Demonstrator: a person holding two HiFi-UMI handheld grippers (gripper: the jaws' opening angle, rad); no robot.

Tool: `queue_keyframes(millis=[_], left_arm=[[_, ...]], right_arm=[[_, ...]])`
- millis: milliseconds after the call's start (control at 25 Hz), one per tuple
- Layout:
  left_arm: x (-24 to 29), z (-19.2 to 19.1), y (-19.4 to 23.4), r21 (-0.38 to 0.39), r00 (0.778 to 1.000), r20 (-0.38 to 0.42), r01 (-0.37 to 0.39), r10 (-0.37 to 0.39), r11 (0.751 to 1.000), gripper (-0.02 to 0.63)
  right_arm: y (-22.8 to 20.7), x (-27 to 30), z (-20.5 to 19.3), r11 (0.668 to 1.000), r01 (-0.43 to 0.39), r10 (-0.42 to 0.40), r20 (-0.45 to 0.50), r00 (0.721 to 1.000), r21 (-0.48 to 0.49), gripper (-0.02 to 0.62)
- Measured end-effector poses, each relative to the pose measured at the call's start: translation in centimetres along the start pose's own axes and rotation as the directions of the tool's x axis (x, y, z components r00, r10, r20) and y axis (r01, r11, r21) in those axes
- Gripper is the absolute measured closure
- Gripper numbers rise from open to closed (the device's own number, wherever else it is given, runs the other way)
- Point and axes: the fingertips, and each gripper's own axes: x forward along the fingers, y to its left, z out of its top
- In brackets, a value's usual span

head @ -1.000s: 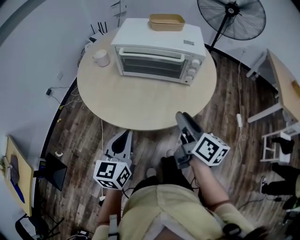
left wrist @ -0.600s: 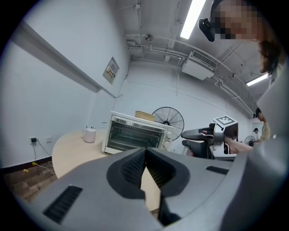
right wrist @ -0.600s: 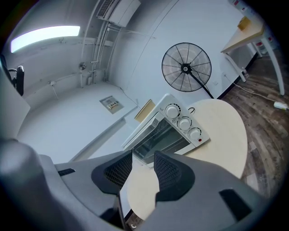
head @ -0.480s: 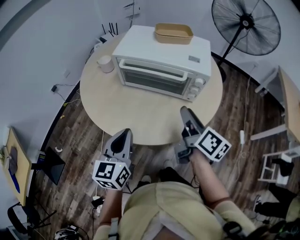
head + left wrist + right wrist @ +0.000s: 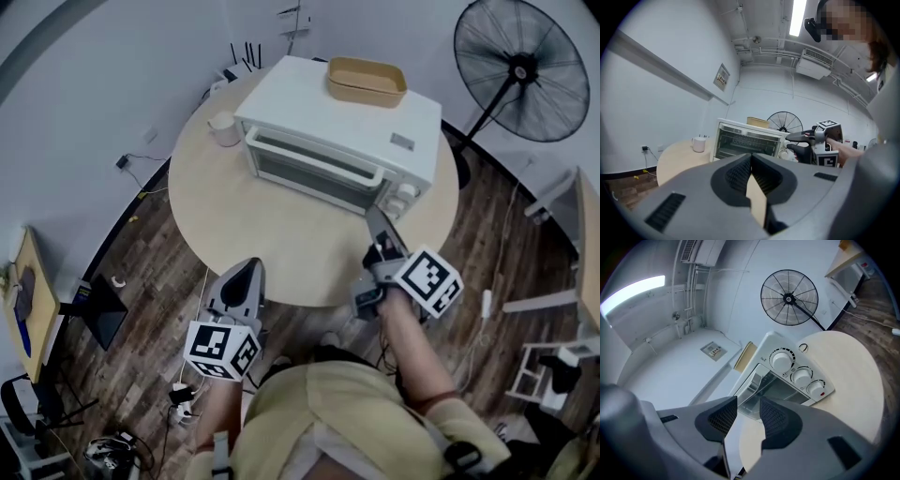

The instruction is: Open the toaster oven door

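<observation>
The white toaster oven (image 5: 339,141) stands on the round wooden table (image 5: 244,220), its glass door shut and the handle bar (image 5: 319,157) along the door's top edge. My right gripper (image 5: 374,214) hovers over the table just in front of the oven's right front corner, near the knobs (image 5: 405,196); its jaws are slightly open and hold nothing. In the right gripper view the oven (image 5: 787,376) shows through the gap of the right gripper (image 5: 748,401). My left gripper (image 5: 246,266) hangs at the table's near edge, shut and empty; the left gripper (image 5: 751,157) faces the oven (image 5: 745,140).
A tan tray (image 5: 366,82) lies on top of the oven. A white mug (image 5: 223,128) stands on the table left of it. A black floor fan (image 5: 530,70) stands behind to the right. Cables and a power strip (image 5: 178,394) lie on the wooden floor.
My right gripper has moved forward over the table toward the oven's right front corner. The left gripper has stayed at the table's near edge. The head view has shifted.
</observation>
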Motion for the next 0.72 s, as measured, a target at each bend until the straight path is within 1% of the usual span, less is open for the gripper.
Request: queue_keyframes(millis=[280, 520, 720], left_arm=[[1.2, 0.2, -0.1, -0.010, 0.998, 0.000, -0.058, 0.058, 0.998, 0.604], [2.0, -0.1, -0.3, -0.014, 0.996, -0.007, -0.092, 0.091, 0.996, 0.604], [2.3, -0.2, -0.5, -0.015, 0.993, -0.007, -0.117, 0.116, 0.993, 0.604]], right_arm=[[-0.2, 2.3, 1.4, 0.996, -0.044, 0.046, -0.029, 0.999, 0.079, 0.462], [-1.0, 3.2, 2.5, 0.993, -0.029, 0.033, -0.032, 0.999, 0.115, 0.462], [-1.3, 4.2, 2.5, 0.982, -0.050, 0.061, -0.054, 0.997, 0.182, 0.462]])
